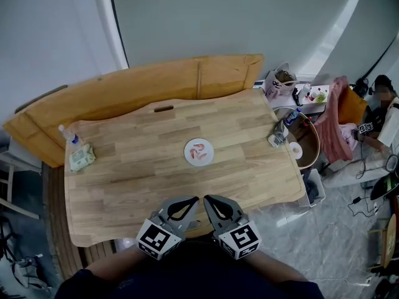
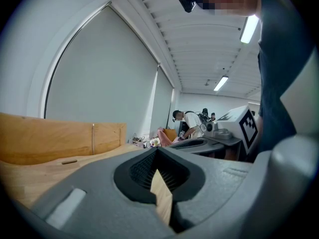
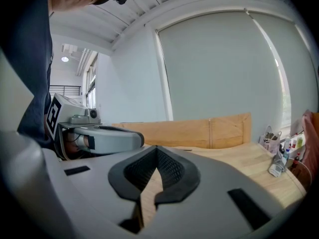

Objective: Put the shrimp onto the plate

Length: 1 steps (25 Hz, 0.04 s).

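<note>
The shrimp (image 1: 200, 148) seem to lie already on the plate. From here they are only a few small pink curls on white, so I can't say which way their long axes run or how many there are.

The wooden table (image 1: 137, 179) fills the middle of the room. The white plate (image 1: 188, 150) sits near its centre, well apart from everything else on the top. A water bottle (image 1: 70, 135) and a soft packet (image 1: 81, 157) sit at the far left edge, and some clutter sits at the right corner.

The person stands at the near edge with both tools drawn in close to the body. The left gripper (image 1: 194, 200) and the right gripper (image 1: 207, 199) are side by side over the near rim of the table, tips angled in toward each other and almost meeting. The plate lies straight ahead of them, across a stretch of bare wood and nearly on the line between the two. Neither one is clearly nearer.

In the left gripper view its jaws are closed tip to tip, with only table wood showing through the hollow behind the tips. The right gripper view shows the same: tips together, nothing held.

Judging by this, any further move would be a straight reach forward.
</note>
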{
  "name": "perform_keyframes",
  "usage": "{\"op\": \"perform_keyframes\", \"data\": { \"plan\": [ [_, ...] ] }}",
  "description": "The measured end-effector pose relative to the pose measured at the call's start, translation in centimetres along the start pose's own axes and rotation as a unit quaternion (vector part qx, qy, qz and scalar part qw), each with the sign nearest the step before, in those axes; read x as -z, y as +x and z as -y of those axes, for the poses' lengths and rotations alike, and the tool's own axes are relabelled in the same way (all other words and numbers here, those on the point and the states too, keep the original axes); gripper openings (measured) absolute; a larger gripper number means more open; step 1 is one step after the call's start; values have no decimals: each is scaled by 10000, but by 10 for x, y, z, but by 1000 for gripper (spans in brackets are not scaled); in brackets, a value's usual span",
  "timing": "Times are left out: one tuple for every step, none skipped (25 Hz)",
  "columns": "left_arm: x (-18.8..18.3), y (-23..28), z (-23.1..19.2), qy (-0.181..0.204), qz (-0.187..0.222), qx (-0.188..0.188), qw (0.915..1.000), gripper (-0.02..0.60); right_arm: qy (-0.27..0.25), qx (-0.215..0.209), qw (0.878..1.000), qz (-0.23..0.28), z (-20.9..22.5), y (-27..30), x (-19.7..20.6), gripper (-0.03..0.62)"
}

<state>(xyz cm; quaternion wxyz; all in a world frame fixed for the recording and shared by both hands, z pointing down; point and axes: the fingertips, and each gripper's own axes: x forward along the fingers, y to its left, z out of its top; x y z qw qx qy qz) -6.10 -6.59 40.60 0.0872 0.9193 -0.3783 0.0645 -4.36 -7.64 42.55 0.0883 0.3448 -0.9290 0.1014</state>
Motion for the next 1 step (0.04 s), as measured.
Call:
{"op": "perform_keyframes", "data": {
  "plan": [
    [1, 0, 0, -13, -6, 3, 10000, 5, -2, -5, 10000, -9, 0, 0, 1, 9]
  ]
}}
